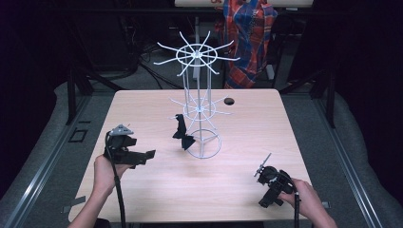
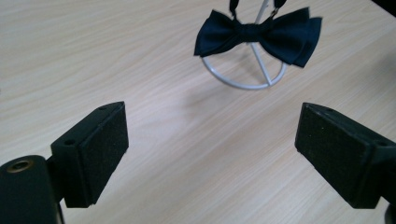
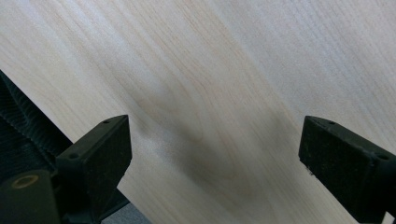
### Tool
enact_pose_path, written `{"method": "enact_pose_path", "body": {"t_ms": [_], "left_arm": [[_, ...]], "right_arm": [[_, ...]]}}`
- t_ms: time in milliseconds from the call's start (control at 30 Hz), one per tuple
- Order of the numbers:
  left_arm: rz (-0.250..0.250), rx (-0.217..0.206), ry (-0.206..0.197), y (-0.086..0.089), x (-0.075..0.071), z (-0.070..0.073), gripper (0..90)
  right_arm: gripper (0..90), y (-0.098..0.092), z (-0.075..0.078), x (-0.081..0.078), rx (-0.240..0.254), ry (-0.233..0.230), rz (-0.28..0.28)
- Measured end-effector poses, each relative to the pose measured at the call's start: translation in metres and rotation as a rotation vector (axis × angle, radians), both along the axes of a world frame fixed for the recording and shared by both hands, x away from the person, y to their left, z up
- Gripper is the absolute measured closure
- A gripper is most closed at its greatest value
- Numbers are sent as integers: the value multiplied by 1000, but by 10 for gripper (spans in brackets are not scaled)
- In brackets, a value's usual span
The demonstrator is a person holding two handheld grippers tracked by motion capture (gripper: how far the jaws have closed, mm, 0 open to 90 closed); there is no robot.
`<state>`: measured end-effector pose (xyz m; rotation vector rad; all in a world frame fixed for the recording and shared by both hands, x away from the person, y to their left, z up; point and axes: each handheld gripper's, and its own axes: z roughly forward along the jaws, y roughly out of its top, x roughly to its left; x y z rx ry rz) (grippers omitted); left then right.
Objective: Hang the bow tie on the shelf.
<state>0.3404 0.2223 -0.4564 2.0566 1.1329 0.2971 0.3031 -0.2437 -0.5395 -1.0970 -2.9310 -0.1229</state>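
hanging stage: by the look of it the hanging is done, since the bow tie (image 1: 183, 133) dangles by its strap from a lower arm of the wire rack (image 1: 198, 107) and neither gripper touches it.
right gripper (image 1: 263, 169): nearest the person, low over the table (image 1: 247, 137) at its right front; jaws spread wide, only bare wood between them.
left gripper (image 1: 144, 157): left of the rack, well apart from the tie; jaws wide open with nothing held.
bow tie position: just above the rack's ring base, hanging free, dark and evenly spread.
rack load: upper ring of arms bare; lower ring carries the one tie.
left to do: seemingly nothing beyond drawing the hands away.
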Motion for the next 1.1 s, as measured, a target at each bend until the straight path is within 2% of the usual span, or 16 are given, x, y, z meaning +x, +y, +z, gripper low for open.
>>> {"method": "enact_pose_path", "body": {"t_ms": [100, 133, 167, 267, 300, 500, 733, 800, 867, 1100], "left_arm": [[24, -12, 24, 6, -6, -5, 66], [34, -10, 44, 9, -10, -10, 57], [34, -10, 44, 9, -10, -10, 51], [45, 4, 76, 12, -14, -17, 27], [51, 8, 89, 14, -16, -19, 13], [68, 7, 90, 20, -27, -21, 4], [101, 19, 104, 28, -40, -31, 3], [112, 23, 110, 31, -42, -33, 2], [114, 19, 116, 33, -43, -34, 2], [108, 57, 153, 30, -37, -44, 3]], "right_arm": [[94, -1, -1, 1, -4, -5, -4], [94, -1, 0, 1, -1, 1, -6], [94, -1, 0, 1, -1, 1, -6], [93, -2, 2, 1, -12, -1, 3], [93, -1, 2, 0, -1, -11, -4], [93, -1, 0, 1, 0, -12, -10], [94, -2, 2, 0, -1, -30, -10], [136, -1, 3, 1, -22, -21, -2], [140, -1, 2, 0, -14, -34, 5], [127, 0, 5, -1, -7, -43, 8]]}}
